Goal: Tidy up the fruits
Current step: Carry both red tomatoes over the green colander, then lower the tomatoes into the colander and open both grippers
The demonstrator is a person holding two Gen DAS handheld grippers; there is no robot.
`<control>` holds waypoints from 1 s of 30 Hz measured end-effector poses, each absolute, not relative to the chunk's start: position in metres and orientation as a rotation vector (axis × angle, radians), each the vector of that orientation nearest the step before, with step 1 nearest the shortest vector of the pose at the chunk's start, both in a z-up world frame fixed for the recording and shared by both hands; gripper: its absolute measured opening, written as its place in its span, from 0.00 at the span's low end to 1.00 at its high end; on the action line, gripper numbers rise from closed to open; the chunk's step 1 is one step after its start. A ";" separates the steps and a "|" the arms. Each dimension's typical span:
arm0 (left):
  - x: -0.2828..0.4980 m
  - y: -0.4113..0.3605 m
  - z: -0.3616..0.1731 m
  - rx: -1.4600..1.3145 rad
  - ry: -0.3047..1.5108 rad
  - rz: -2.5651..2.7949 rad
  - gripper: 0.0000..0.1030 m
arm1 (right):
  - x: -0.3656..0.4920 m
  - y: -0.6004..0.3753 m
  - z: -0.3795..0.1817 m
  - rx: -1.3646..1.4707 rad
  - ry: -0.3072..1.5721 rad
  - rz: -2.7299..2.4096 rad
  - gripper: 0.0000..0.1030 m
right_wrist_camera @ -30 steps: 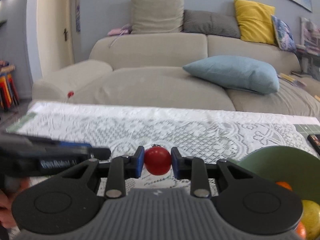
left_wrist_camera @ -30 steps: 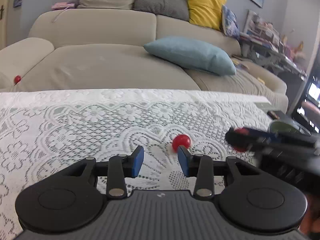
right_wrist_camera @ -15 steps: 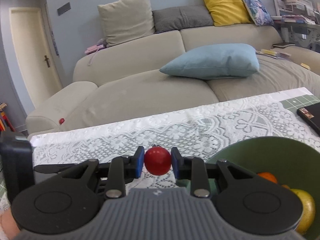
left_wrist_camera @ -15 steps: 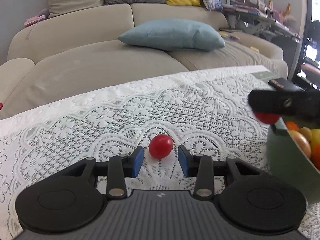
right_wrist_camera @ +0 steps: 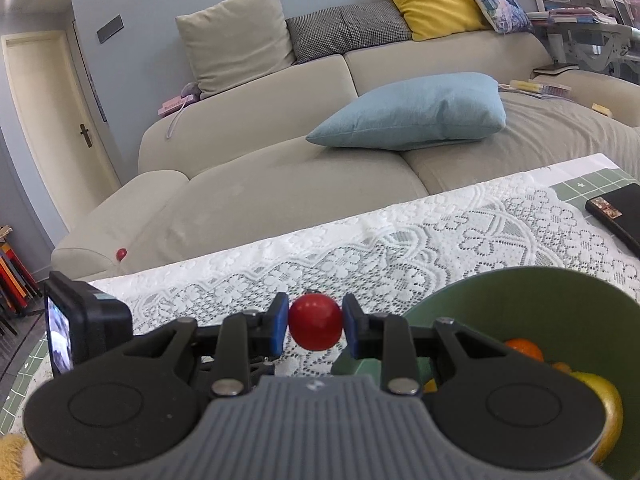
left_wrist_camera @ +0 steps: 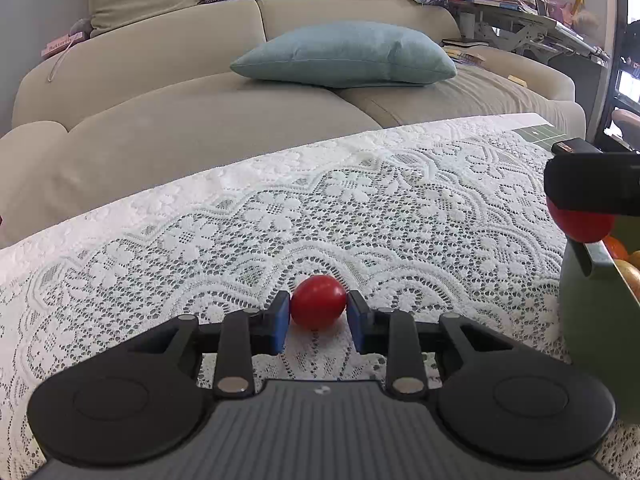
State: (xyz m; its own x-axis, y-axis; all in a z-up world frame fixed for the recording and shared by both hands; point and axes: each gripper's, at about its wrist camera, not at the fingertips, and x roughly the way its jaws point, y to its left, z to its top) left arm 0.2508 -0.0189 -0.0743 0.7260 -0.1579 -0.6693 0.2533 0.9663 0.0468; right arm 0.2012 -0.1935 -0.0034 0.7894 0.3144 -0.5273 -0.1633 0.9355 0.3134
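From the left wrist view I only get a slice of my right gripper (left_wrist_camera: 592, 196): a dark block cut off by the right edge, with the lower half of a red fruit showing under it. The green bowl (left_wrist_camera: 588, 320) is also cropped there, so I see its near wall and just a sliver of the orange and yellow fruit inside. In the right wrist view the bowl's (right_wrist_camera: 520, 288) inside is largely hidden behind my own gripper body; I can make out an orange fruit (right_wrist_camera: 524, 350) and a yellow one (right_wrist_camera: 604, 420) at the bottom, and I cannot tell how many more lie under them. A small red ball (right_wrist_camera: 121, 254) sits on the sofa arm, too small to identify. At the left edge of that view a black camera block (right_wrist_camera: 84, 332) belongs to the other gripper, and a bit of yellowish fabric peeks into the bottom corner.

My left gripper (left_wrist_camera: 318, 314) points down at the lace tablecloth (left_wrist_camera: 360, 208), its jaws closing, and the blue pads now sit against both sides of a red tomato (left_wrist_camera: 318, 307) that rests on the cloth. My right gripper (right_wrist_camera: 315, 326) pinches a second red tomato (right_wrist_camera: 315, 327), lifted clear of the table beside the bowl's near left rim, not yet over the fruit

A black box (right_wrist_camera: 618, 216) lies on the far right of the table
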 end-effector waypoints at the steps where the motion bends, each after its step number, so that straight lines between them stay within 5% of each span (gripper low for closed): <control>1: 0.251 -0.019 -0.074 0.138 0.724 -0.227 0.33 | 0.202 -0.194 -0.003 0.260 0.610 0.262 0.25; 30: 0.135 -0.068 0.031 0.064 0.585 -0.403 0.32 | 0.142 -0.266 0.036 0.242 0.589 0.353 0.25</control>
State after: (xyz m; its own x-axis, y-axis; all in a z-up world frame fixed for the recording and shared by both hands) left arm 0.1350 -0.0682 0.0306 0.7581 -0.3520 -0.5490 0.3879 0.9201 -0.0543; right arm 0.1418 -0.2658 0.0356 0.7745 0.3909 -0.4974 -0.2547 0.9123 0.3206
